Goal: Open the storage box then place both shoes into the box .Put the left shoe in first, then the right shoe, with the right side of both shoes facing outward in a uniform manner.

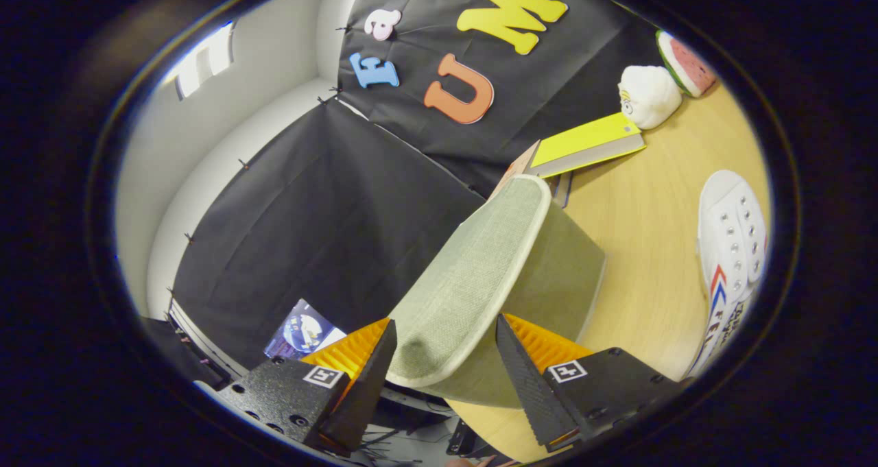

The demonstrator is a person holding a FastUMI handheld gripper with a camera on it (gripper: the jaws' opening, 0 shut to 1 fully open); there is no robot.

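Note:
A pale green fabric storage box (569,275) stands on the wooden table (645,206). Its lid (473,275), edged in white, is raised and tilted up toward me. My gripper (446,361) is shut on the lid's near rim, one finger pressing on each side of it. A white lace-up shoe (730,247) with red and blue stripes lies on the table to the right of the box, beyond the right finger. The inside of the box is hidden behind the lid.
A yellow-covered book (590,141) lies just behind the box. Farther back are a white plush toy (648,95) and a watermelon-slice toy (686,62). The black cloth wall closes off the left and rear, with a small picture card (305,333) near the left finger.

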